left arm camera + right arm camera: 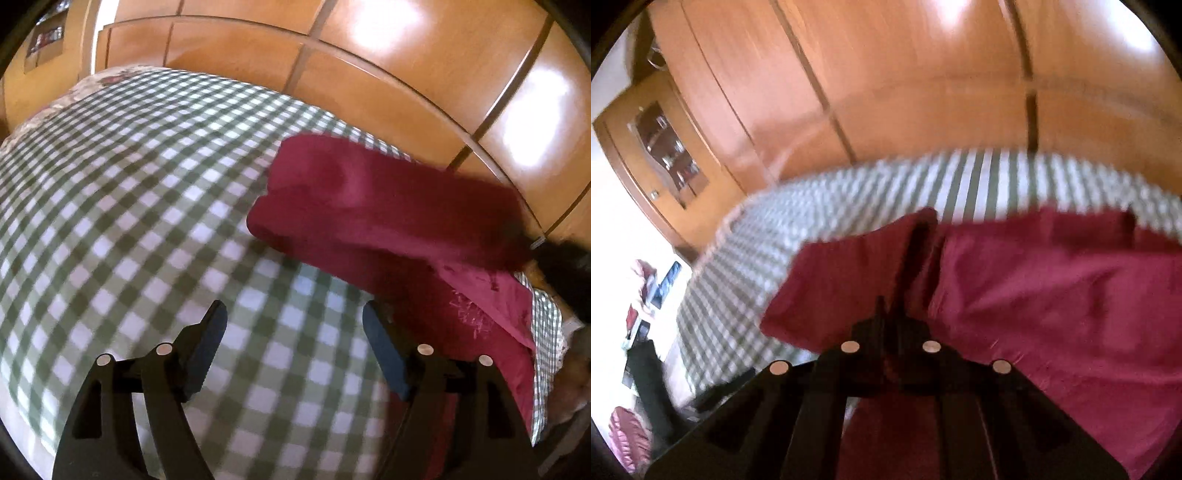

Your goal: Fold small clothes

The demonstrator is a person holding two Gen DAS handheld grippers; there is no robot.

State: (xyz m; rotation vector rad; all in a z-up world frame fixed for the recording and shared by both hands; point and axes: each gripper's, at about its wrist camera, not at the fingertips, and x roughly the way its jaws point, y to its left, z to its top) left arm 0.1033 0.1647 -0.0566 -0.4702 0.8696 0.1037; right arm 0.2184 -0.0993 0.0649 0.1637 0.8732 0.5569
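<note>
Left gripper (293, 325) tilts down, spread over checked cloth (147, 206); right gripper (891, 310) (blurred) pinches maroon garment (1052, 295).

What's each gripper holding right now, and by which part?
Right gripper: jaws shut on the red garment, pinching a raised fold of cloth near its middle. Left gripper: jaws open over the checked bedspread, holding nothing.

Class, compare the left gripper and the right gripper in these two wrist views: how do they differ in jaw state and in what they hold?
The left gripper has its jaws wide apart; the right gripper has its jaws shut. The left gripper holds nothing, with only the green checked bedspread between its fingers; the right gripper pinches a fold of the dark red garment. Both are black two-finger grippers pointing downward over the same bed.
</note>
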